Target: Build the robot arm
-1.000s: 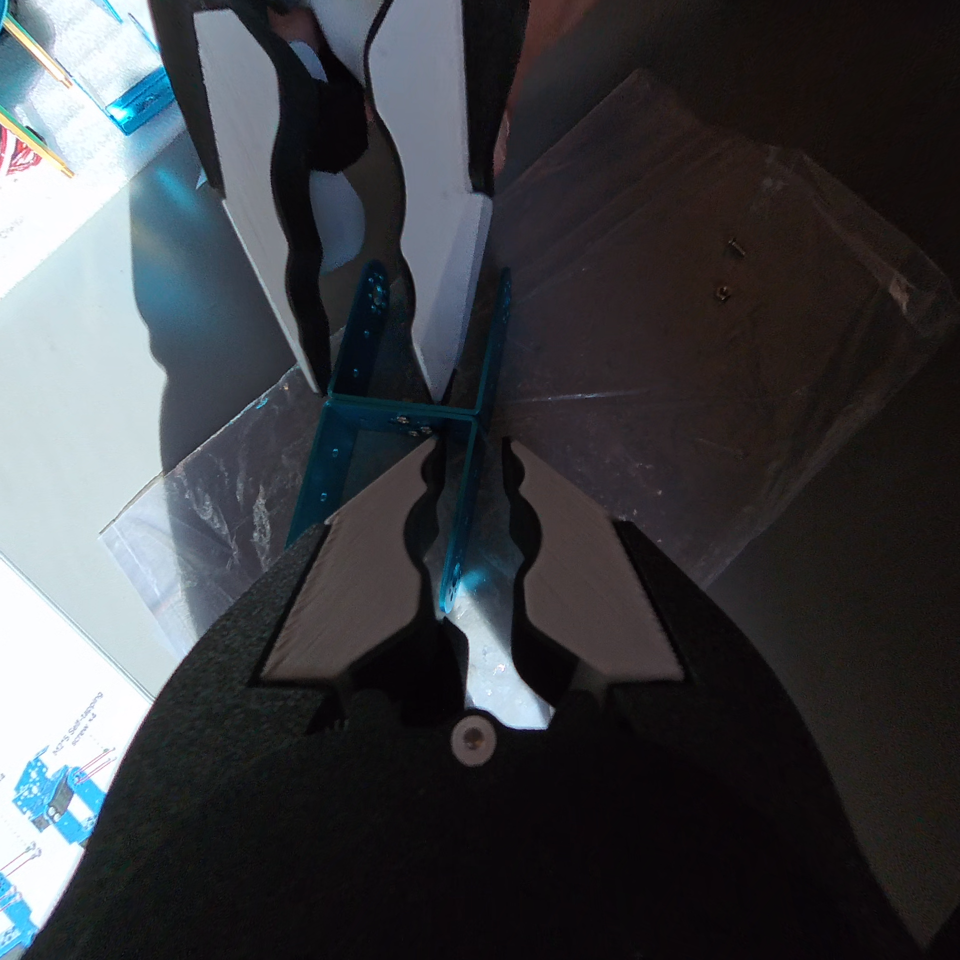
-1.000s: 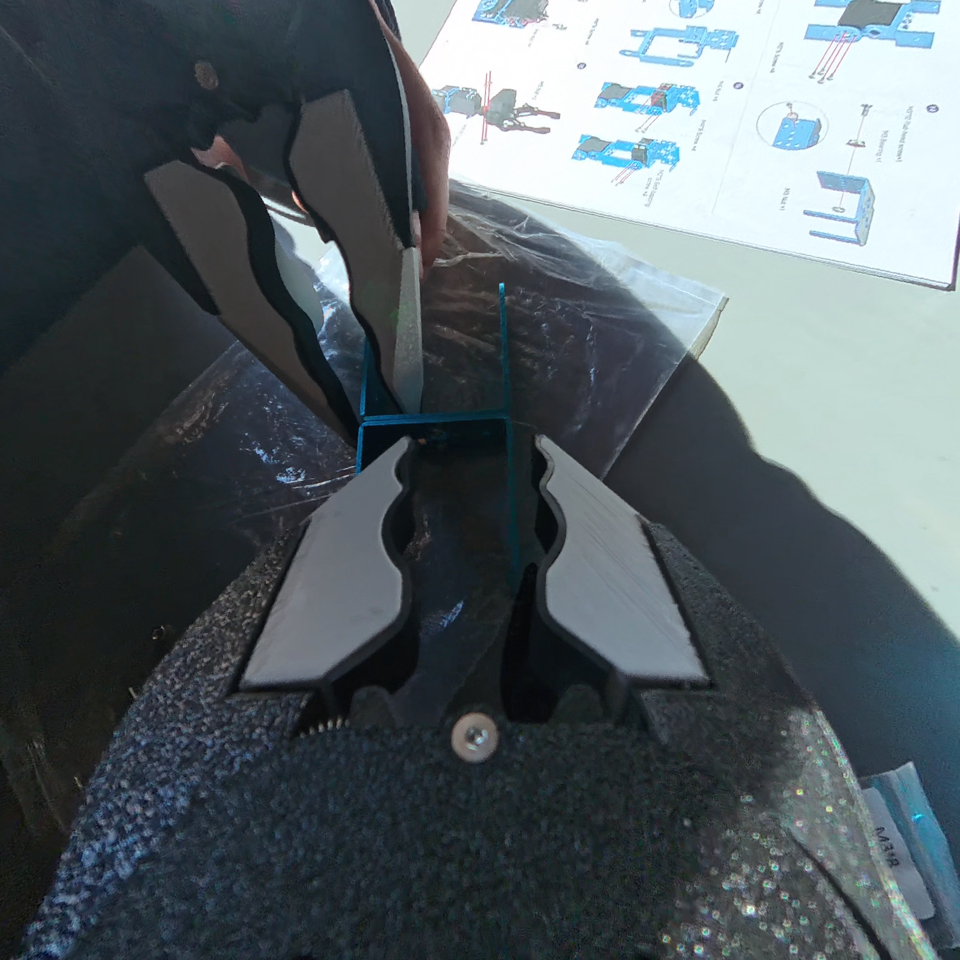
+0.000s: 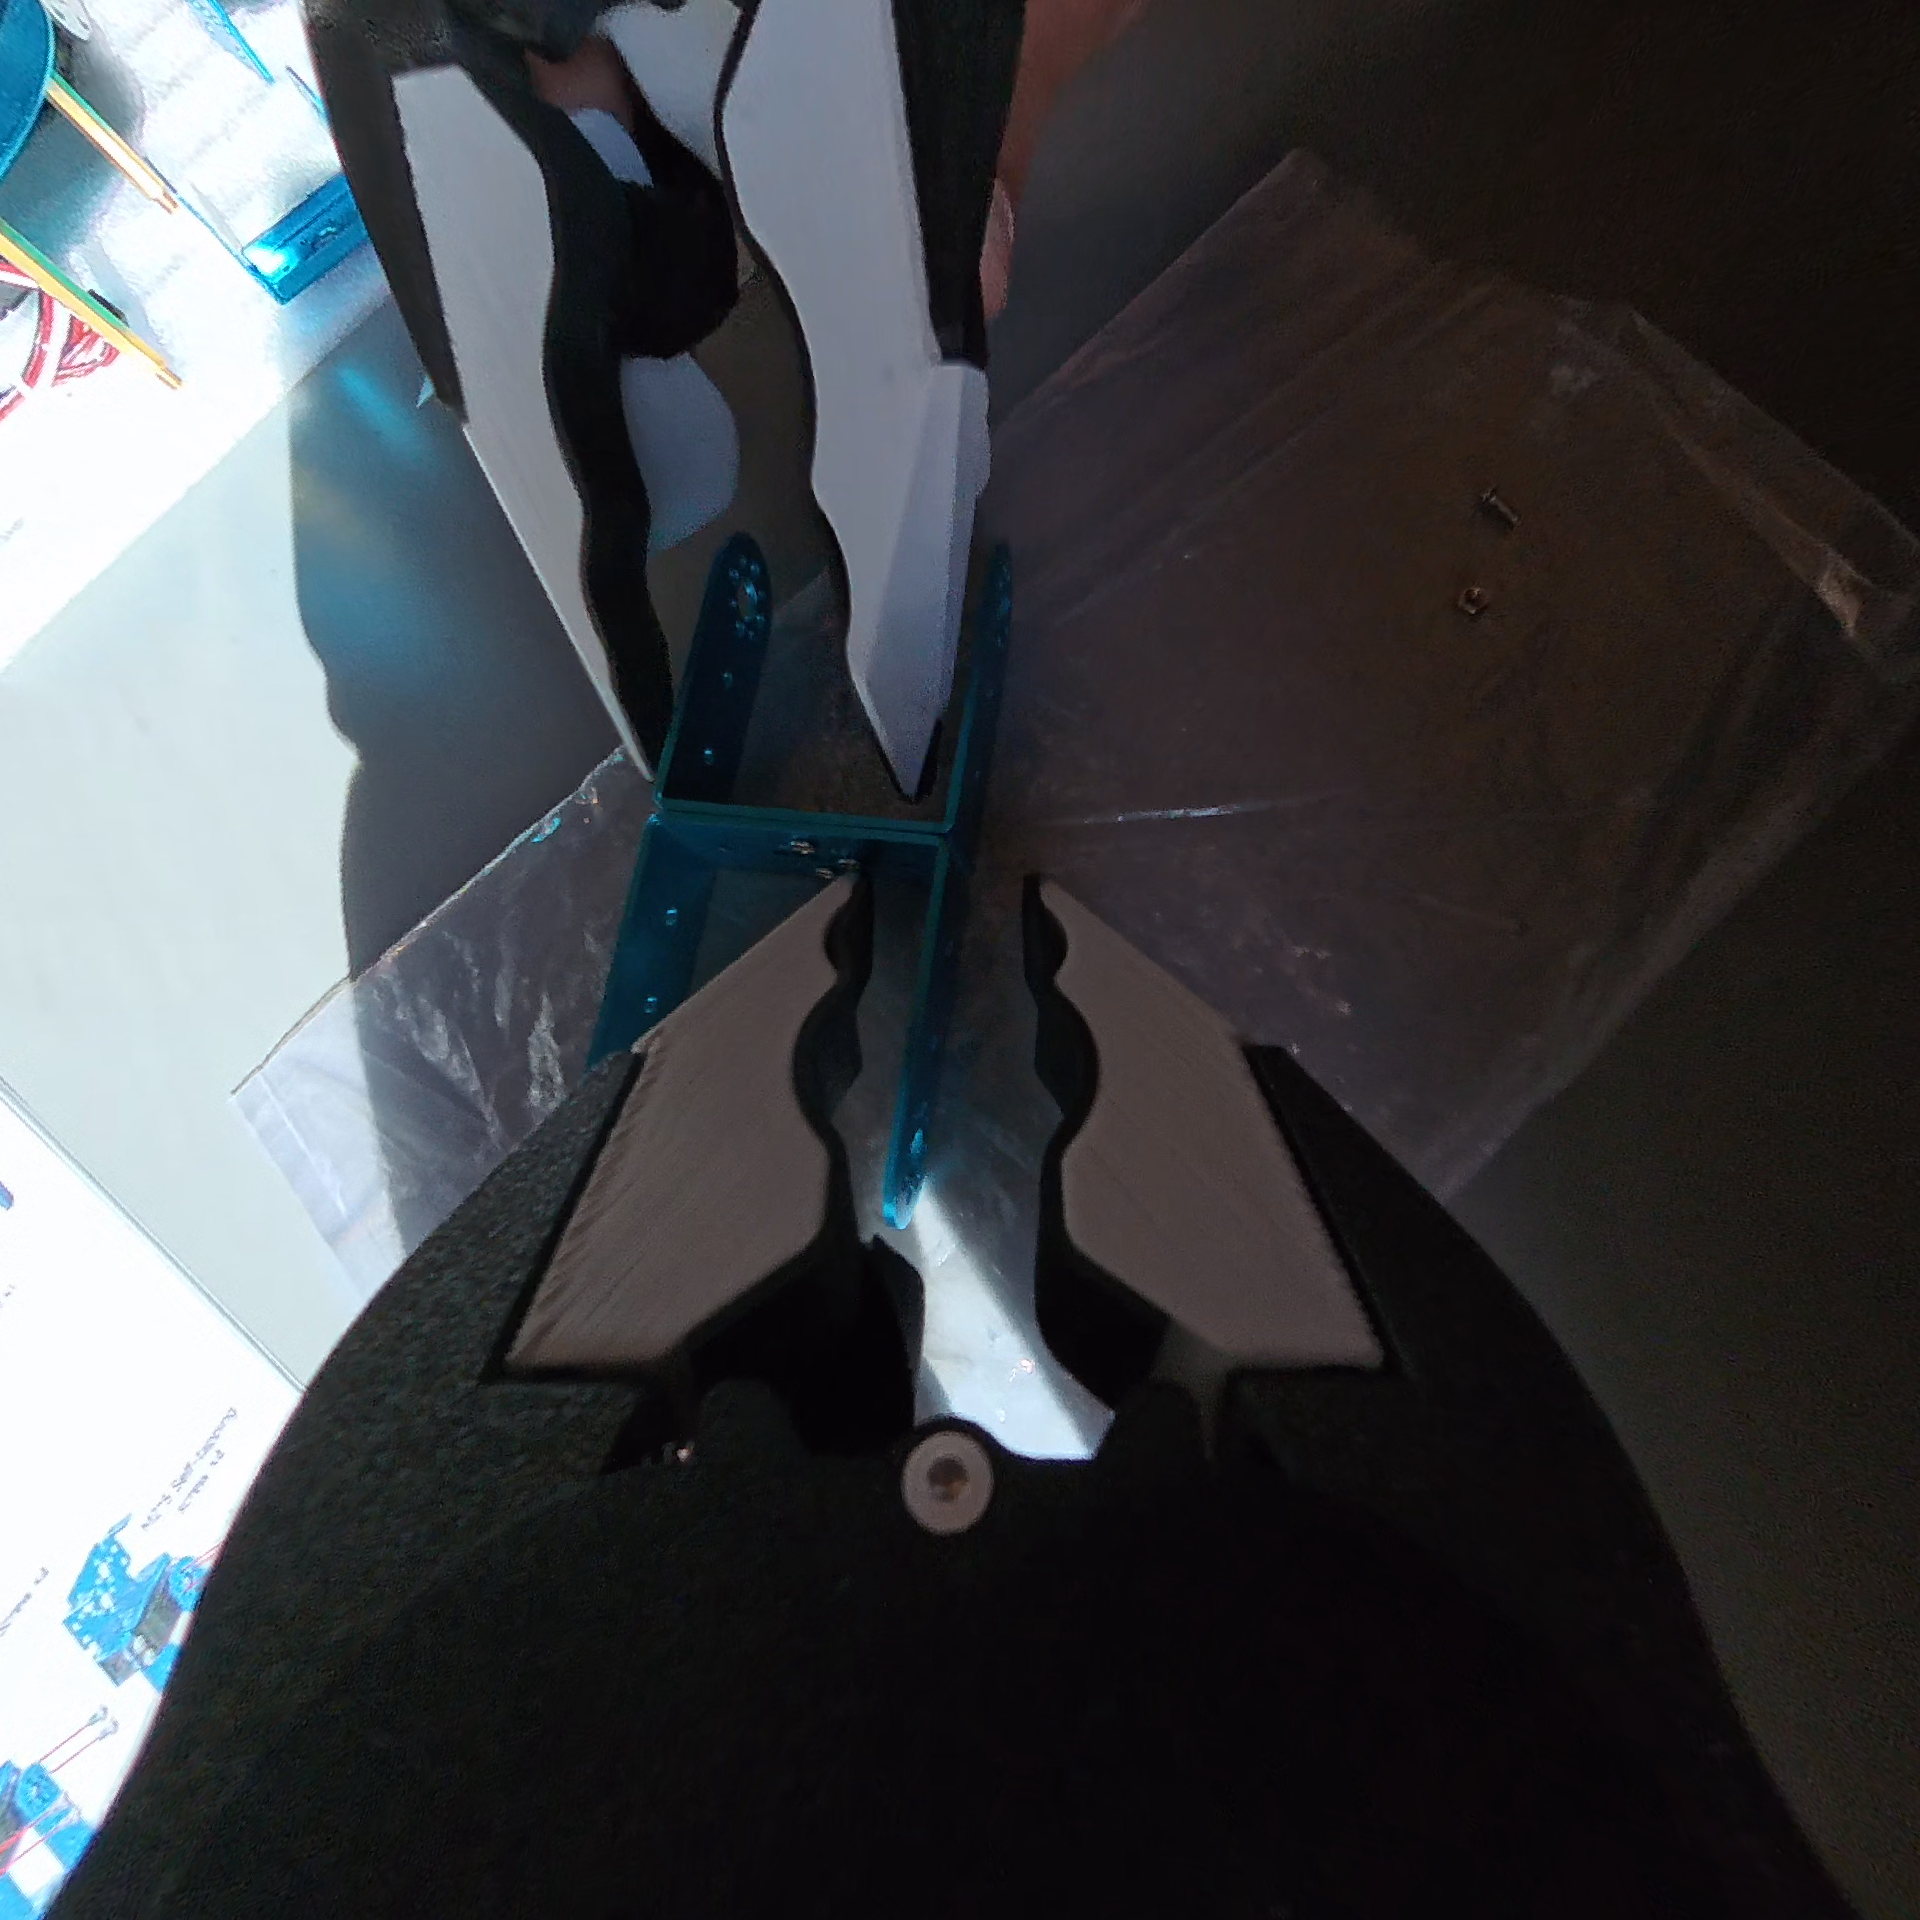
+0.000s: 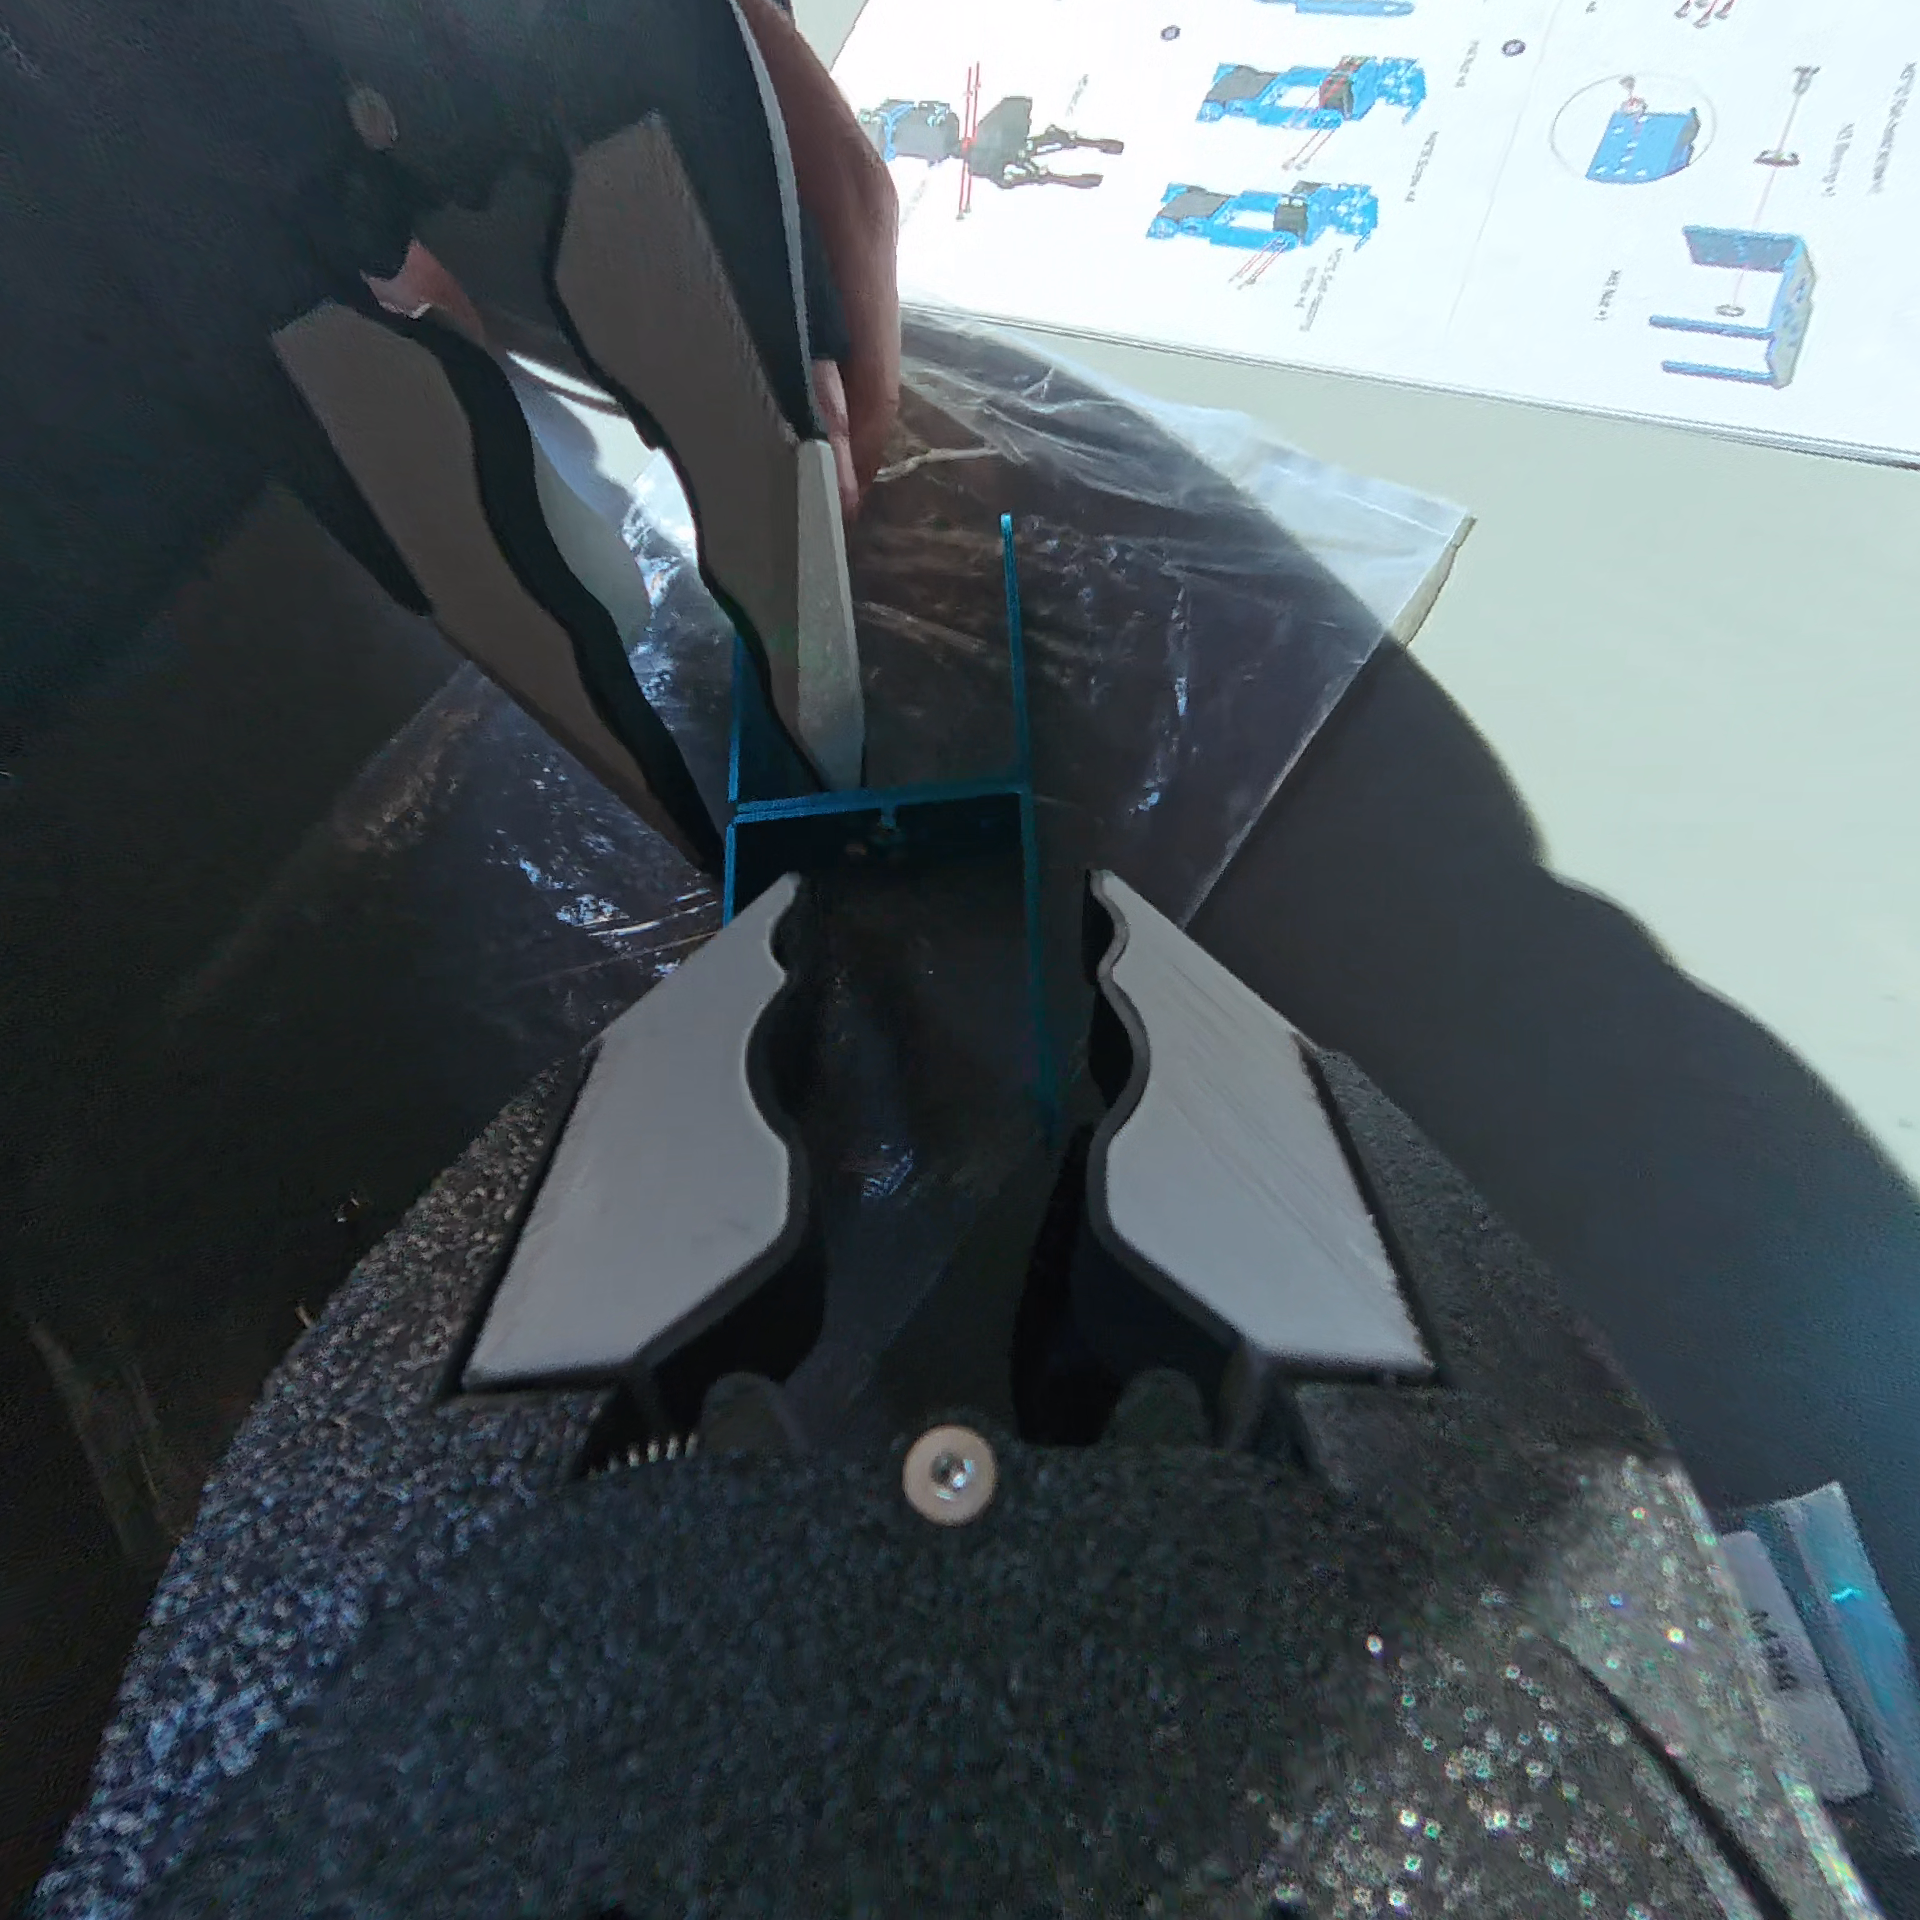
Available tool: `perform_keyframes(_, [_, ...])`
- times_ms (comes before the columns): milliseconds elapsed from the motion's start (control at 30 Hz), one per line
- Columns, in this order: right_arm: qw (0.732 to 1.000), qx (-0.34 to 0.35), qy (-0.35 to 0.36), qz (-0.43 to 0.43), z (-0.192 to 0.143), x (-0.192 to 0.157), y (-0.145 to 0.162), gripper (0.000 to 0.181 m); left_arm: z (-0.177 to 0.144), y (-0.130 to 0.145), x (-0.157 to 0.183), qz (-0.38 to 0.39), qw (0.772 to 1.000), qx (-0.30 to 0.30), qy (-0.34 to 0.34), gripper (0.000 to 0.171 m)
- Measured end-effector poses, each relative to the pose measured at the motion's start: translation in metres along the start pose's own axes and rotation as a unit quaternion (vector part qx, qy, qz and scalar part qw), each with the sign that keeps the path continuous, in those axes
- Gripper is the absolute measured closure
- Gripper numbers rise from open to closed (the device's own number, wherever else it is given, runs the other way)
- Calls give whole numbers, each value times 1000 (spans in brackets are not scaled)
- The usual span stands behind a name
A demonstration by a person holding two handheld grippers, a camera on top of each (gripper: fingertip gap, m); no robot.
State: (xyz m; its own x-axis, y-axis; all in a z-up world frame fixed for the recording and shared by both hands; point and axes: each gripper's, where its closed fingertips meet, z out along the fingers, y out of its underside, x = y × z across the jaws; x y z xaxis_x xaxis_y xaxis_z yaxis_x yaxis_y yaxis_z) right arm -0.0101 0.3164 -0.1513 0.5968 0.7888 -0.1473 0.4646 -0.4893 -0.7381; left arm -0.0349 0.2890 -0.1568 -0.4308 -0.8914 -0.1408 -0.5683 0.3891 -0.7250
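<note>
The left gripper (image 3: 940, 894) is standing partly open, its two pale fingers straddling one flat arm of a blue metal bracket (image 3: 800, 842) without visibly pinching it; a gap is showing on either side of that arm. The right gripper (image 4: 940, 883) is also standing open, wider, with another arm of the same bracket (image 4: 883, 821) running just inside its right finger (image 4: 1226, 1122), and whether that finger is touching the metal cannot be told. Each gripper is showing in the other's view, coming in from the far side with its fingertips down at the bracket's cross-piece. The bracket, two blue U-shaped pieces joined back to back, is sitting on a clear plastic bag (image 3: 1299, 675) spread on the pale table (image 4: 1610, 675). Two small screws or nuts (image 3: 1475, 597) are lying on the bag, well apart from the bracket. A printed instruction sheet (image 4: 1455, 187) with blue drawings is lying on the table beyond the bag.
</note>
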Motion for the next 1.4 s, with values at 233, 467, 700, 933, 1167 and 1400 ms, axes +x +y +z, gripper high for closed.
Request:
perform_keyframes(233, [1000, 1, 4, -6, 2, -1, -1, 140, 3, -3, 0, 4, 1000, 1, 3, 144])
perform_keyframes(467, [999, 11, -30, 29, 0, -4, -2, 142, 4, -3, 0, 4, 1000, 1, 6, 144])
perform_keyframes(700, [1000, 1, -22, 17, 1, -4, 0, 139, 4, -3, 0, 5, 1000, 1, 5, 144])
perform_keyframes(933, [998, 18, -32, 51, -2, -1, -3, 147, 4, -4, 0, 7, 1000, 1, 4, 145])
perform_keyframes(1167, [1000, -12, -10, 17, 4, -3, 3, 142, 4, -4, 0, 7, 1000, 1, 4, 145])
perform_keyframes(1400, [998, 8, -40, 51, -1, -3, 1, 144, 6, -5, 1, 10, 1000, 2, 4, 146])
